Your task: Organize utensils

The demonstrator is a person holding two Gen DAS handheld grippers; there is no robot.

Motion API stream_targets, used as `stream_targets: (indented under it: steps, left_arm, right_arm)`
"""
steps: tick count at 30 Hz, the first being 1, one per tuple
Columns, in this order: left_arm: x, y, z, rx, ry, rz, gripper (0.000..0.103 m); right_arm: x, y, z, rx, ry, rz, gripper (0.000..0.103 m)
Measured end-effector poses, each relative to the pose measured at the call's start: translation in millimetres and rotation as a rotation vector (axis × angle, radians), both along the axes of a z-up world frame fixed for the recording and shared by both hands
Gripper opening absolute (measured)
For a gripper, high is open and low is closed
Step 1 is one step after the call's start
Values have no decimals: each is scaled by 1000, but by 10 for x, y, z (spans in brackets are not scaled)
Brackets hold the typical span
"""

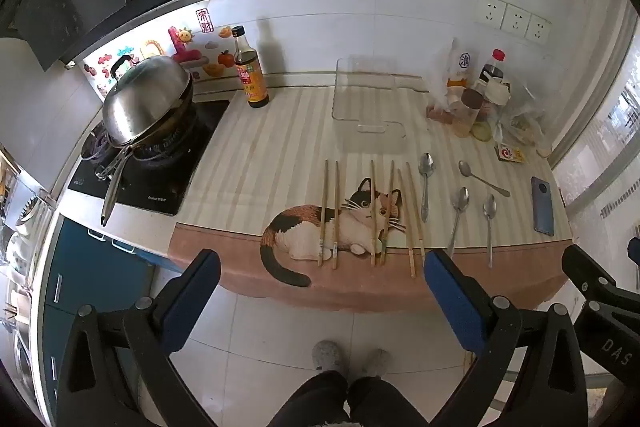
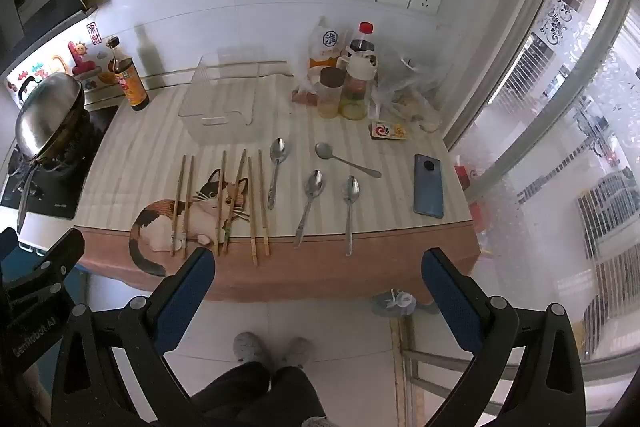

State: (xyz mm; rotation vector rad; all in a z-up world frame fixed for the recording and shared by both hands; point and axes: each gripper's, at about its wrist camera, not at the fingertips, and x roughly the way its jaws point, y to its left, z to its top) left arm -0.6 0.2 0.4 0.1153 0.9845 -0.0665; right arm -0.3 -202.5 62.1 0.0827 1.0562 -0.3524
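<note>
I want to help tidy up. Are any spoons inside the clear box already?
No, the clear box holds nothing, and all four spoons lie on the cat mat in front of it.

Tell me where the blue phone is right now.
The blue phone lies flat near the counter's right edge in both wrist views, right of the four spoons and in front of the small red-and-yellow packet.

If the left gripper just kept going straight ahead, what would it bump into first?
Probably the chopsticks lying on the cat mat. The open left gripper hangs off the counter's near edge, aimed at them. Depth is hard to judge, so it might meet the mat's front edge first.
</note>
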Motion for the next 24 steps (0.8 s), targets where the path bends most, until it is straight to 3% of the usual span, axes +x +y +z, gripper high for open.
stream_targets:
  steps: [24]
  left_arm:
    - [-34,-46,1,-12,13,-6,103]
  right_arm:
    - [-47,-3,1,-18,-4,-2,103]
